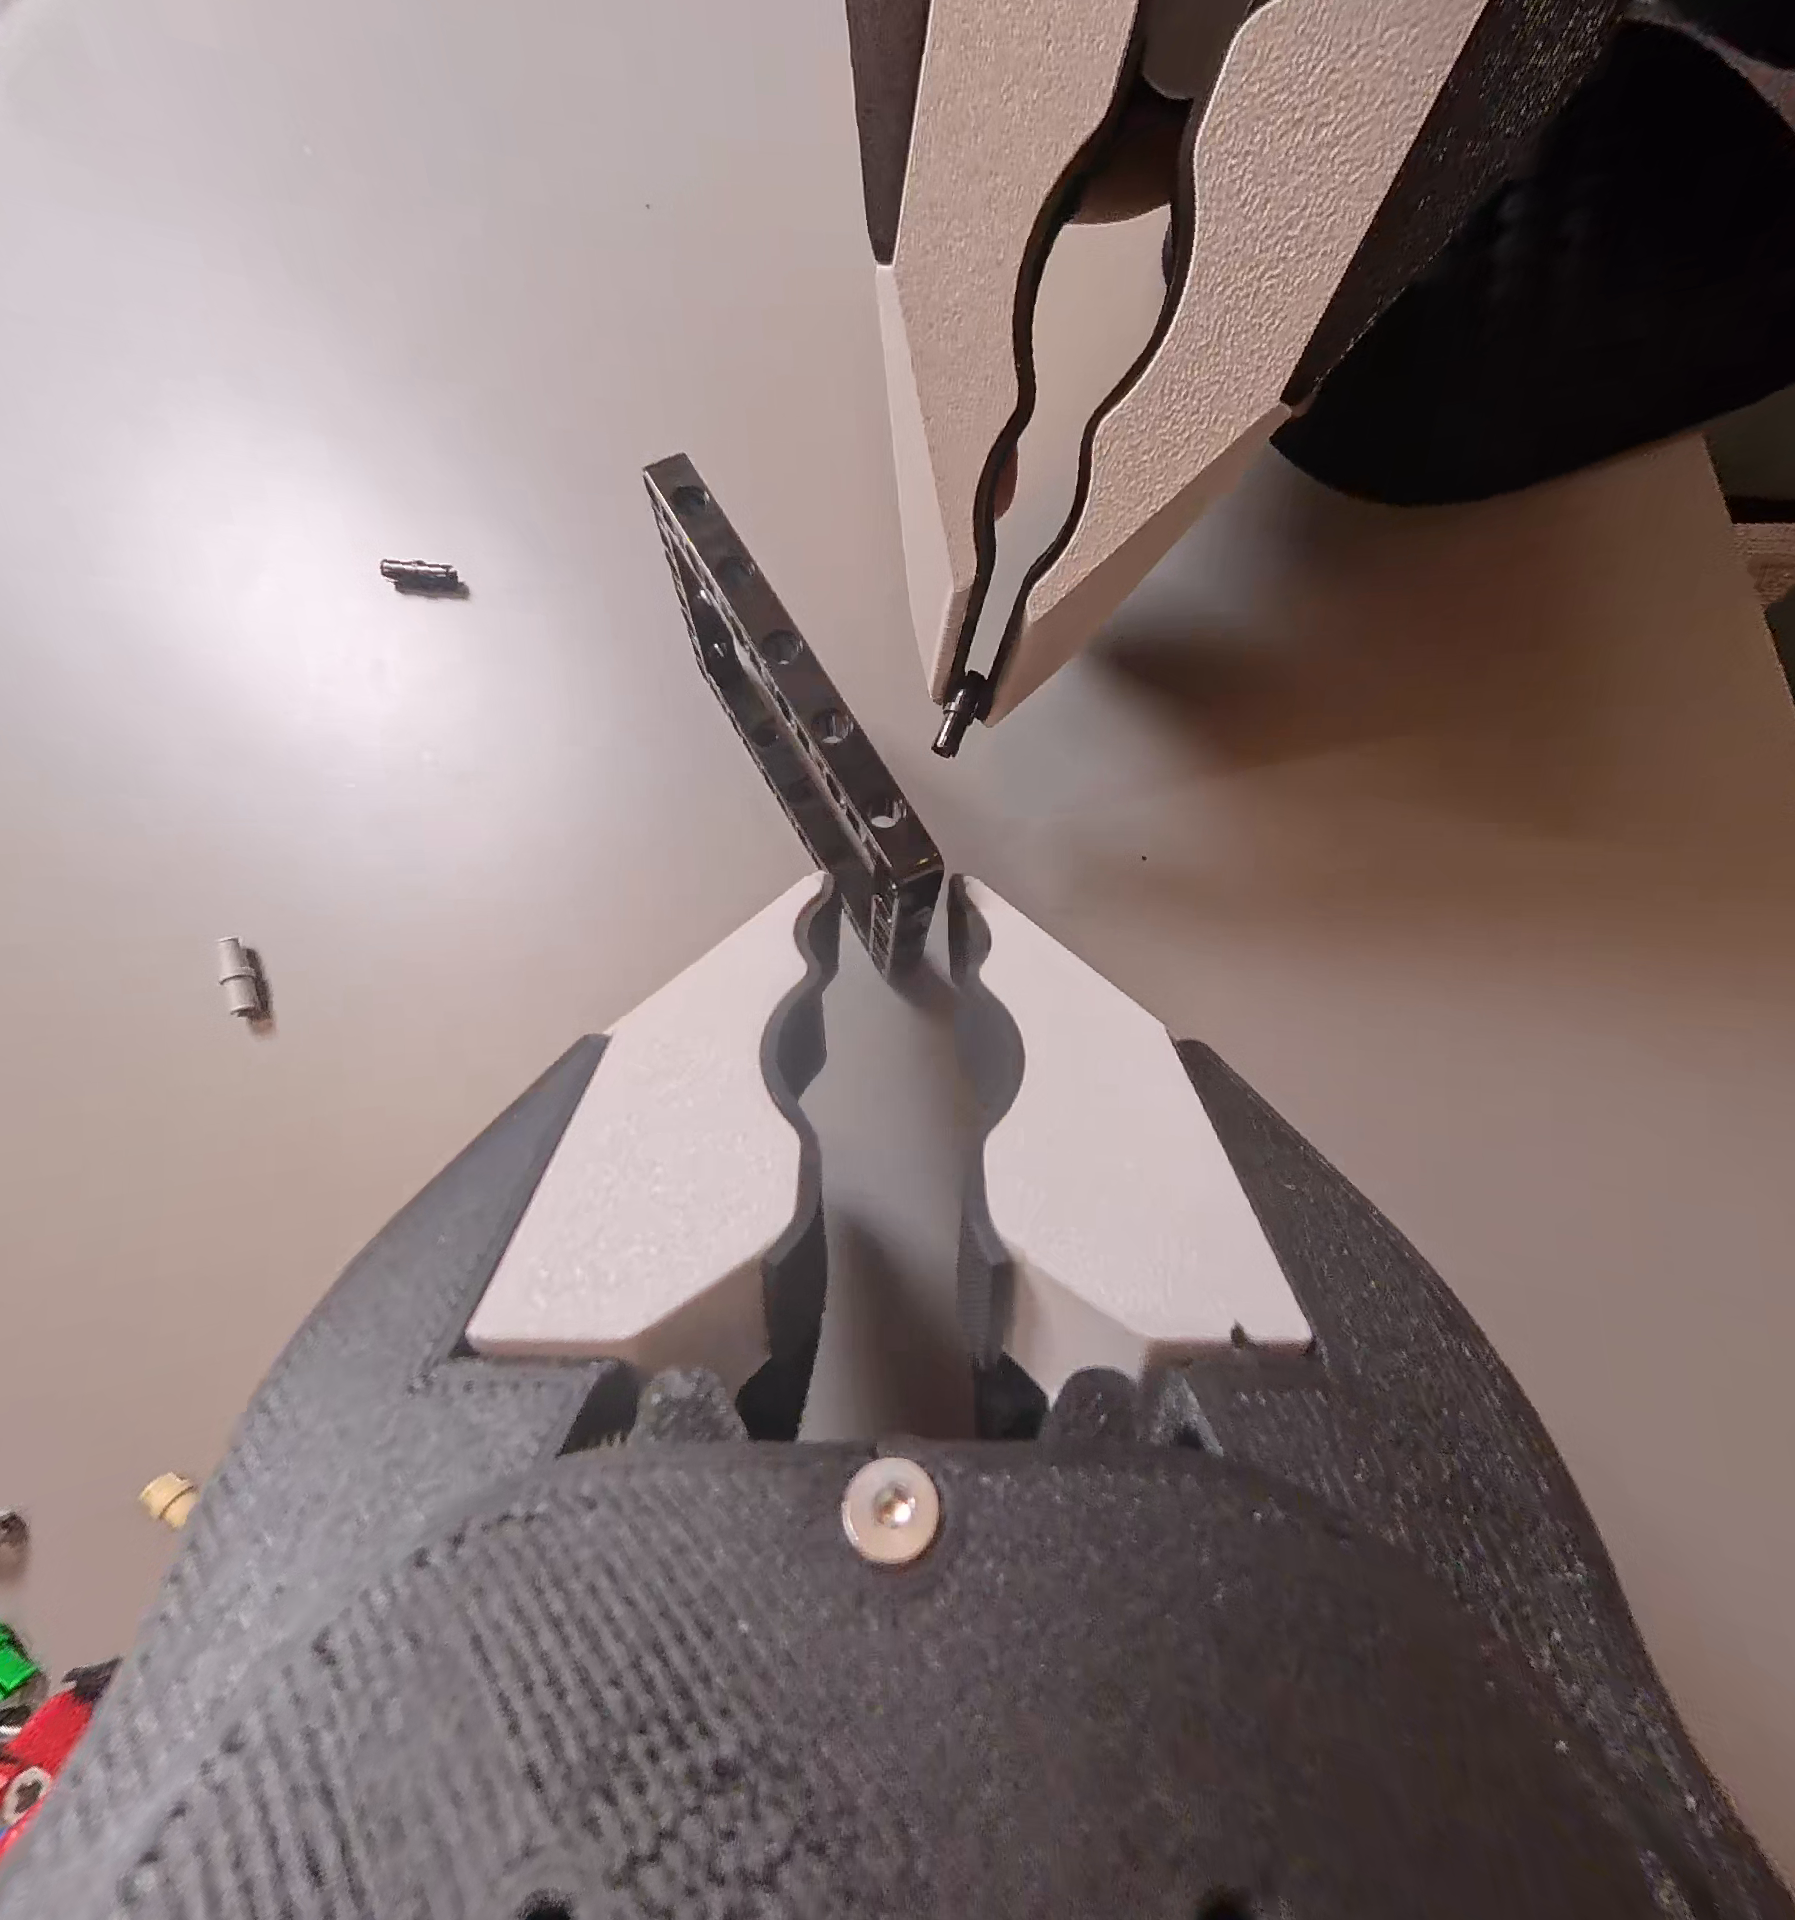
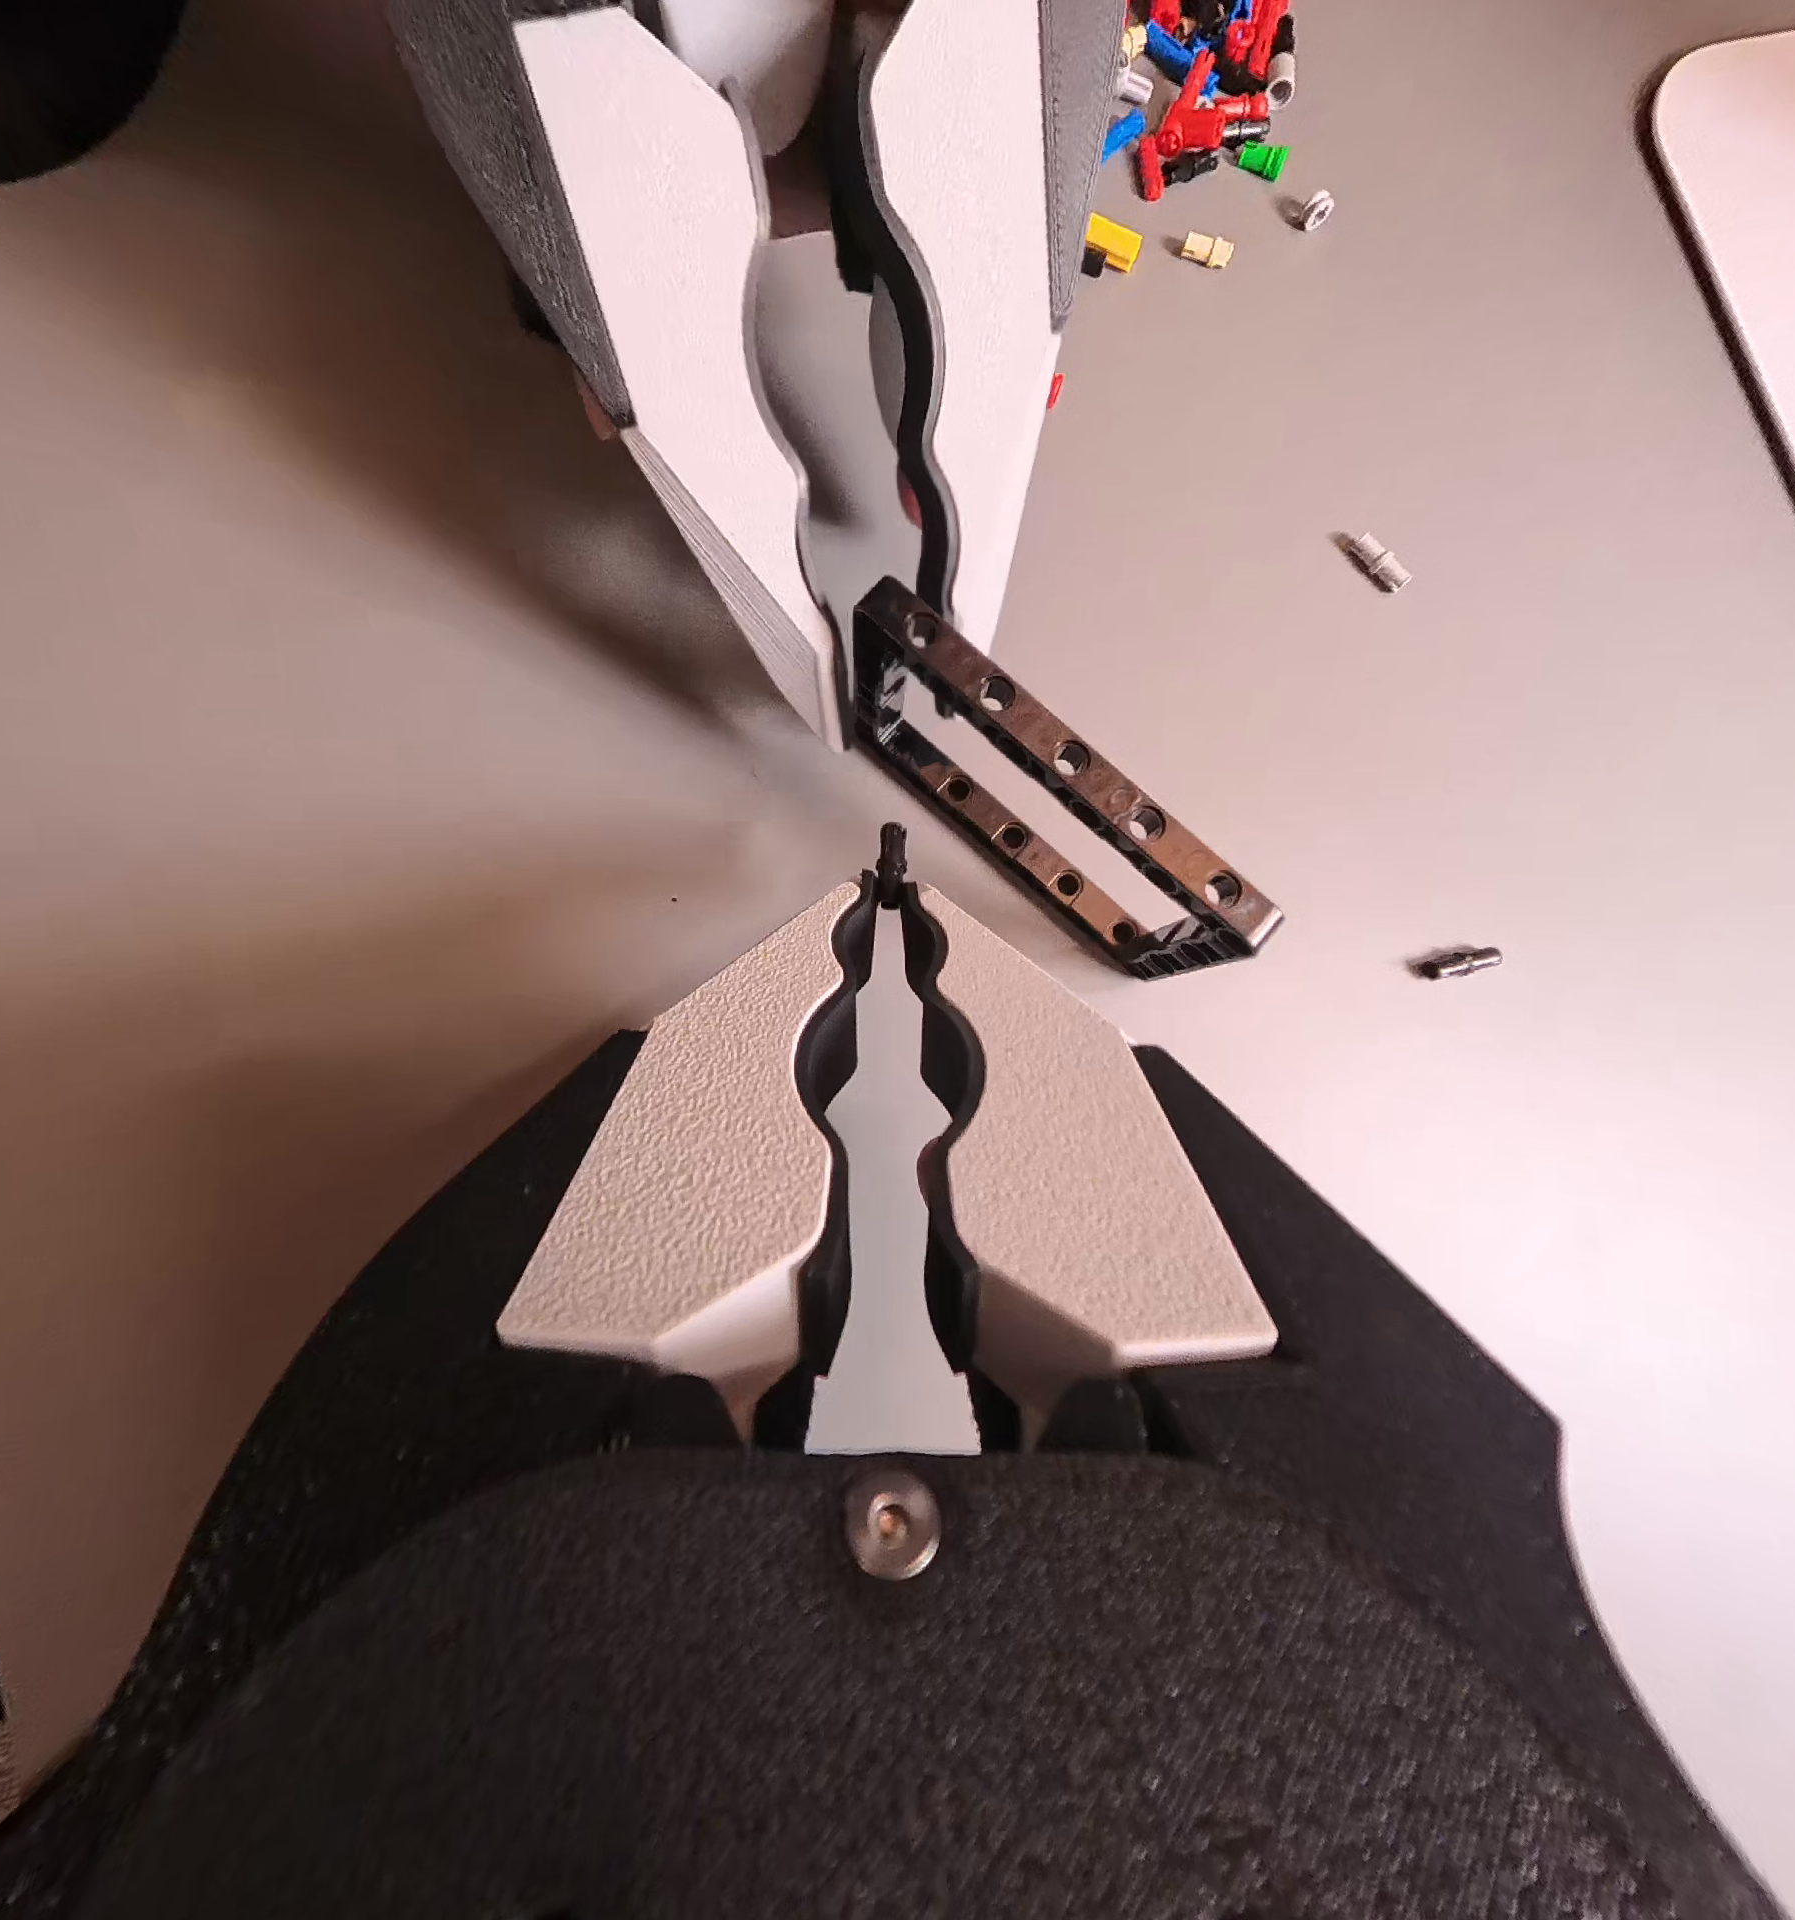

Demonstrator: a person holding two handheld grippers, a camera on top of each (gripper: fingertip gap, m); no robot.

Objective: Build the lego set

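Lego frame (image 1: 794,717), black and studded with round holes, is pinched by one short end in the left gripper (image 1: 888,909) and juts out ahead of its tips; how deep that end sits between the fingers is hidden; from the right wrist view the frame (image 2: 1069,800) angles away from the left gripper (image 2: 877,665) with its far end close to the grey table (image 2: 1495,1247), though contact is hard to judge; the right gripper (image 2: 890,902) is clamped nearly shut on a tiny black pin (image 2: 890,850), only the pin's outer half poking past the tips; from the other side that pin (image 1: 953,719) hangs just beside the frame's long edge, apart from it, under the right gripper (image 1: 966,694); loose beyond the frame lie a black pin (image 2: 1456,962) and a grey connector (image 2: 1375,561); behind the left gripper a heap of coloured pieces (image 2: 1199,104) is cut off by the picture's edge; a pale rounded board (image 2: 1786,260) is also cropped.
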